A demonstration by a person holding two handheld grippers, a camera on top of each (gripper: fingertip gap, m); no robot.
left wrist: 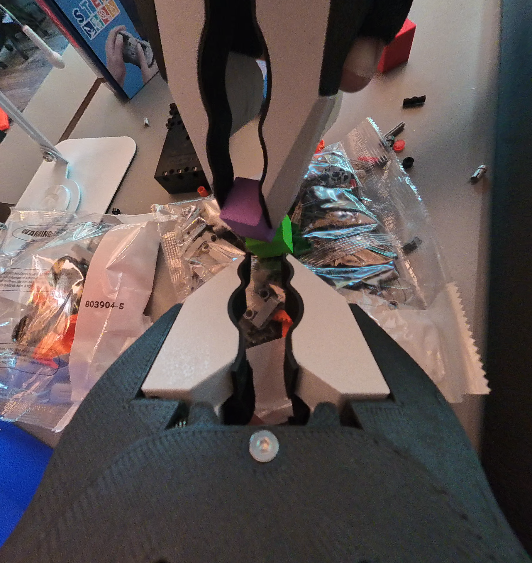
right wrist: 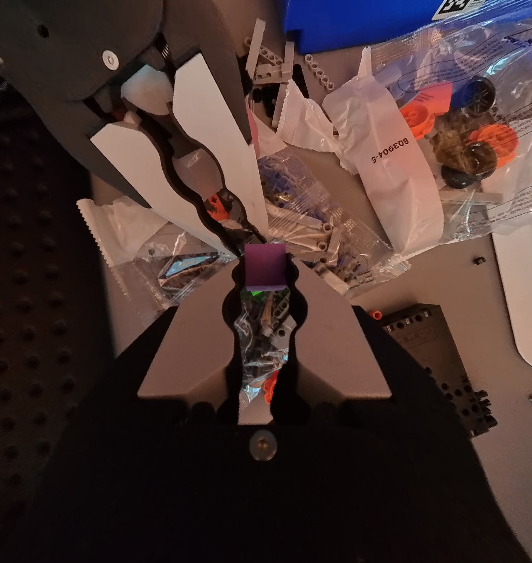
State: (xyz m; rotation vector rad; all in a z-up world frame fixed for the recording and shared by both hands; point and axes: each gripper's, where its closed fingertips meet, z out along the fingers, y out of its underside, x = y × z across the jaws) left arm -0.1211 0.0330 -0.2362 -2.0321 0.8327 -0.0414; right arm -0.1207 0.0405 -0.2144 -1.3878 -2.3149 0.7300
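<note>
A: Left wrist view. Your left gripper looks clenched on the green cube, by the very tips only. Your right gripper comes in from above, clamped on the purple cube. Purple corner touches or overlaps the green; can't tell which.

B: Risk?

A: Shallow tip hold, smooth matte cube faces. Push purple down off-centre and I'd expect the green to twist out. Below you are crinkly clear plastic bags of small parts, slick and uneven. A dropped cube would likely slide or get lost in there, not sit flat on the worktop.

B: Right wrist view?

A: Right gripper grasps the purple cube squarely, flat faces against the wavy black pads. Solid hold. Just a sliver of green cube shows under it. Left gripper points in from upper left, tips right beside purple.

B: Trouble there?

A: The two grippers sit very close; tips could knock together and jolt a cube. You're also blind to most of the green here. Around: glossy bags, a white paper-like pouch, ribbed orange wheels, grey holed beams.
</note>
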